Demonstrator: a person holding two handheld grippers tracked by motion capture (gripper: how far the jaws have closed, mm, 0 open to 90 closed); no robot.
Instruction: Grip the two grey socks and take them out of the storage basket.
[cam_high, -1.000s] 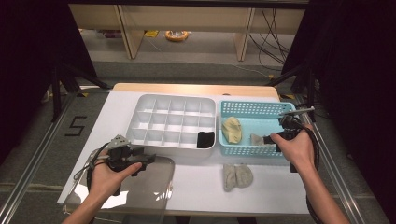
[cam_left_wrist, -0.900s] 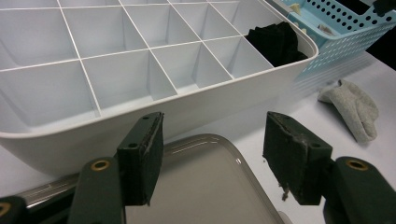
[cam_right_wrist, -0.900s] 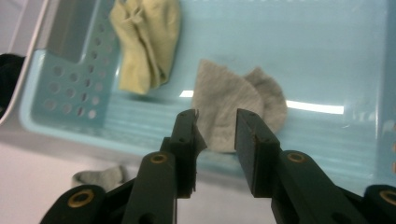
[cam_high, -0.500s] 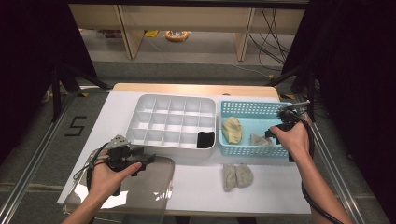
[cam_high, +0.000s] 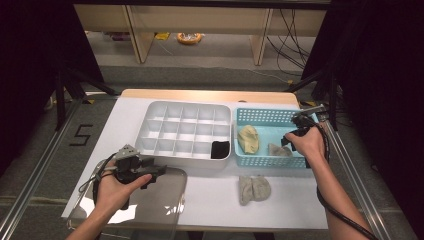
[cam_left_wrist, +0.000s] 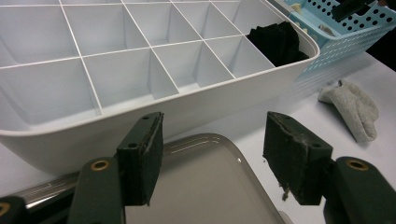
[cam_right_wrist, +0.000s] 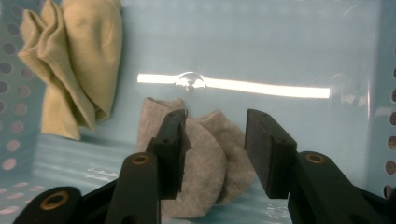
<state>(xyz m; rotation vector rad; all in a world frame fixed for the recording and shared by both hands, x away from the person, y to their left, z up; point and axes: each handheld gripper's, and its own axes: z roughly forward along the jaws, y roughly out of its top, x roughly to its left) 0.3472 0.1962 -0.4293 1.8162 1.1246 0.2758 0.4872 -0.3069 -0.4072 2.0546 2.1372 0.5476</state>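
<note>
Grey sock (cam_right_wrist: 212, 163) in the blue basket (cam_right_wrist: 289, 51), between the right gripper (cam_right_wrist: 215, 154)'s just-opening, untouching jaws.

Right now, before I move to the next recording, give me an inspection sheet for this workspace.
Surface: white table, wooden far edge.
Job's things: grey sock and yellow sock in the blue basket; black sock in a near-right cell of the white divided tray; another grey sock loose on the table.
Clutter: clear lid at the near left.
Grippers: left gripper open above the lid, holding nothing; right gripper in the basket, jaws just opening, astride the grey sock, not pressing it.
Cables: one trails from each gripper; more on the floor beyond.
Surroundings: floor with a taped "5", shelf legs beyond, dark curtains.
</note>
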